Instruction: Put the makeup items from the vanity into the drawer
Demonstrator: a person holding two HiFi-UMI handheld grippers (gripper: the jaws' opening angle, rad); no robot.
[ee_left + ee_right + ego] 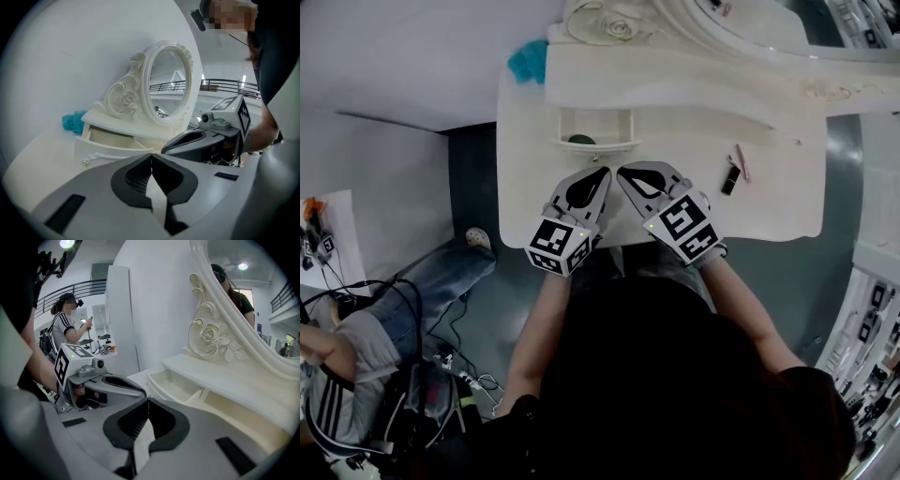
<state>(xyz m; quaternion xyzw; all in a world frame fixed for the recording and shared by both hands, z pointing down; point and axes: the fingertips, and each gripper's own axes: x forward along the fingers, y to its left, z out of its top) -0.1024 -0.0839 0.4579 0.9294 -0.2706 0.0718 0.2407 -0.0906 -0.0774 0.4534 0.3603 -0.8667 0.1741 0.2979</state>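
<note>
Nearest the person, the left gripper [592, 175] and the right gripper [625, 173] lie side by side over the front edge of the white vanity [769, 202], their tips almost meeting. Both are clenched with nothing between the jaws (each gripper's own view shows the dark pads pressed together and empty). Just beyond the tips, the small drawer [595, 145] stands pulled open, with a dark round item [579, 140] at its front left corner. To the right, well apart from the drawer, a black makeup tube [730, 180] and a pink stick [742, 162] lie on the tabletop, close together. Farther back rises the carved oval mirror [168, 82], with a teal cloth [527, 61] at the vanity's far left corner.
</note>
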